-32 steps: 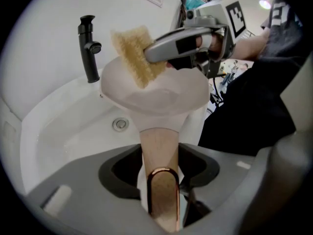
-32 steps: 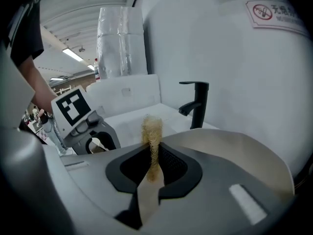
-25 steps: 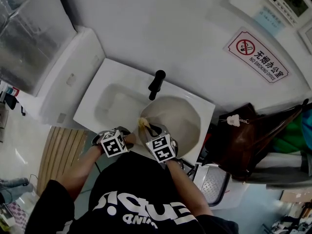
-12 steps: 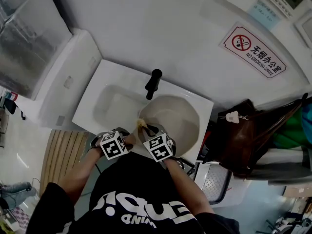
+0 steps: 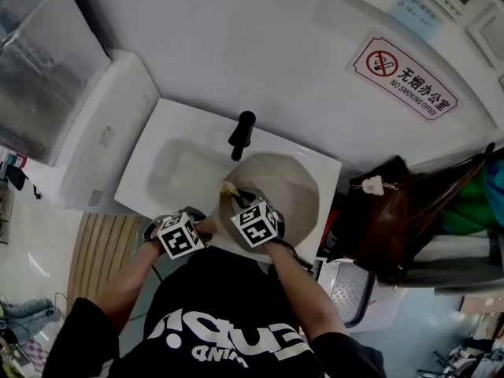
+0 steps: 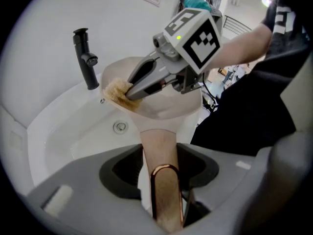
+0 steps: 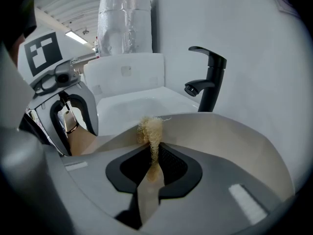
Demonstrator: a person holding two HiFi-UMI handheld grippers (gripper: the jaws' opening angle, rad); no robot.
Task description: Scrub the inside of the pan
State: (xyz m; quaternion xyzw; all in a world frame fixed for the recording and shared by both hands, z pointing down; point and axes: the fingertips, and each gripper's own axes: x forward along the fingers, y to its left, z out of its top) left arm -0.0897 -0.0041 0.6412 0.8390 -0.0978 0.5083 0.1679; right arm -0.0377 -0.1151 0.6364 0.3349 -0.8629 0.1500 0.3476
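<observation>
A beige pan (image 5: 293,186) is held over the right part of a white sink (image 5: 169,164). My left gripper (image 5: 187,228) is shut on the pan's handle (image 6: 159,148), which runs between its jaws down to a copper end loop. My right gripper (image 5: 240,205) is shut on a straw-coloured loofah scrubber (image 5: 228,189) at the near left of the pan's inside. In the right gripper view the scrubber (image 7: 151,130) sticks up from the right gripper (image 7: 154,155) against the pan's wall (image 7: 230,141). The left gripper view shows the scrubber (image 6: 117,93) on the pan (image 6: 166,109).
A black faucet (image 5: 242,132) stands at the sink's back edge, just beyond the pan. A brown bag (image 5: 394,219) sits right of the sink. A white unit (image 5: 102,124) flanks the sink on the left, with wooden slats (image 5: 98,250) below it.
The right gripper and the scrubber have edged a little farther into the pan, toward the faucet. The left gripper keeps its hold on the handle.
</observation>
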